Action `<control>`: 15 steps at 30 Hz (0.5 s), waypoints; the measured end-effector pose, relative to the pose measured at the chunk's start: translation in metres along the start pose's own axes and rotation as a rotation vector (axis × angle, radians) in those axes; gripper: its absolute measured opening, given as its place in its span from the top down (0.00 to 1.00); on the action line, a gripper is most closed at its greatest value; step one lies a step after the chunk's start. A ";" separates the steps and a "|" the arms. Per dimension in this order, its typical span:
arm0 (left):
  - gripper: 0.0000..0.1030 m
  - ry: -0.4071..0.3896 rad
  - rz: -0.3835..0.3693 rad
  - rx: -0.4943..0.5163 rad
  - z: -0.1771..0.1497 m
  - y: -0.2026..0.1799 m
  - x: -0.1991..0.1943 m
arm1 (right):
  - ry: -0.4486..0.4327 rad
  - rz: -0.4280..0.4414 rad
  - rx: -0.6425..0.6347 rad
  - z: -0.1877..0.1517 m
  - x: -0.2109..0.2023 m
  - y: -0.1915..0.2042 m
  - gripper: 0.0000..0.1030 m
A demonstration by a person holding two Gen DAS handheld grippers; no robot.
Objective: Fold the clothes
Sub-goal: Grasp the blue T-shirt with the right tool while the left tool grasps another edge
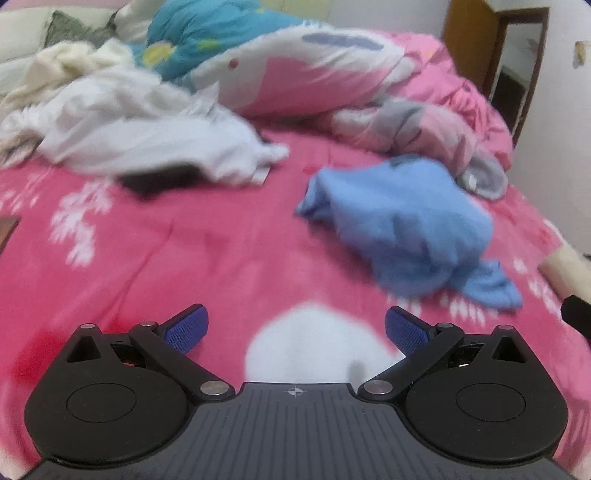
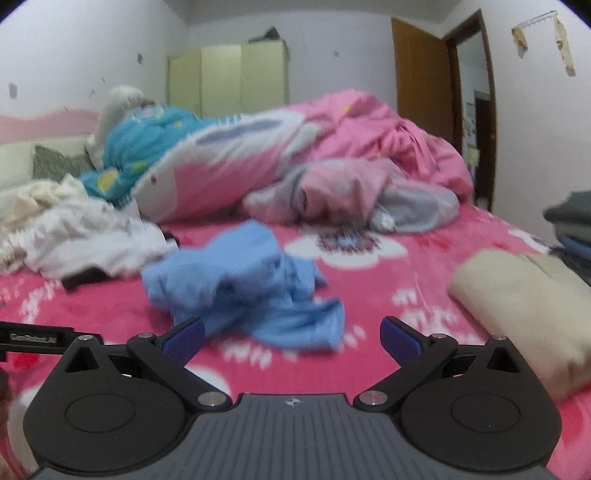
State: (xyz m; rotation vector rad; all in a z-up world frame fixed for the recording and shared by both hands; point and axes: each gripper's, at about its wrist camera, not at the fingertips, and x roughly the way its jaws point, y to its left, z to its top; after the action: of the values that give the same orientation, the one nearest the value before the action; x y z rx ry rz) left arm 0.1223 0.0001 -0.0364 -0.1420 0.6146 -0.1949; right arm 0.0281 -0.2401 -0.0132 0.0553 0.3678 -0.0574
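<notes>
Black left gripper [image 1: 296,328] and right gripper [image 2: 291,334] (blue pads, silver screws).

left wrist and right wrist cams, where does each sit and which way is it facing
Left wrist: sits on the left claw, low over the pink bedspread, facing the crumpled blue garment; claw open.
Right wrist: sits on the right claw, facing the blue garment, folded beige cloth at right; claw open.
Shared: garment, bedspread, white clothes pile.

White walls [image 2: 332,33], wardrobe [image 2: 227,75], brown door [image 2: 421,81]
</notes>
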 end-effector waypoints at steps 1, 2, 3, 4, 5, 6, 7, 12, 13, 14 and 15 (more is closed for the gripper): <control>0.00 -0.020 -0.018 0.008 0.007 -0.002 0.004 | -0.015 0.016 0.004 0.006 0.005 -0.002 0.00; 0.00 -0.035 -0.038 0.015 0.015 -0.003 0.009 | -0.024 0.028 0.006 0.013 0.011 -0.004 0.00; 0.00 -0.049 -0.058 0.017 0.022 -0.006 0.013 | -0.031 0.039 0.007 0.020 0.018 -0.005 0.00; 0.00 -0.062 -0.078 0.018 0.028 -0.008 0.018 | -0.036 0.048 0.008 0.030 0.028 -0.006 0.00; 0.00 -0.071 -0.100 0.016 0.035 -0.010 0.024 | -0.037 0.058 0.008 0.038 0.037 -0.006 0.00; 0.00 -0.075 -0.120 0.014 0.041 -0.013 0.031 | -0.037 0.065 0.011 0.047 0.049 -0.006 0.00; 0.00 -0.078 -0.140 0.012 0.046 -0.014 0.038 | -0.036 0.072 0.015 0.056 0.061 -0.006 0.00; 0.05 -0.056 -0.192 0.038 0.055 -0.020 0.079 | 0.022 0.131 0.076 0.087 0.125 -0.002 0.00; 0.07 -0.043 -0.208 0.036 0.054 -0.019 0.085 | 0.052 0.150 0.098 0.092 0.140 -0.002 0.01; 0.09 -0.032 -0.226 0.033 0.052 -0.018 0.090 | 0.076 0.164 0.114 0.092 0.150 -0.002 0.02; 0.12 -0.020 -0.244 0.030 0.051 -0.016 0.095 | 0.106 0.183 0.114 0.092 0.162 0.000 0.05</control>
State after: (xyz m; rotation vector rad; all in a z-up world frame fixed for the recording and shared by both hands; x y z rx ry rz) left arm 0.2258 -0.0329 -0.0456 -0.1901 0.5732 -0.4381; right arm 0.2122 -0.2534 0.0141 0.2049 0.4637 0.1060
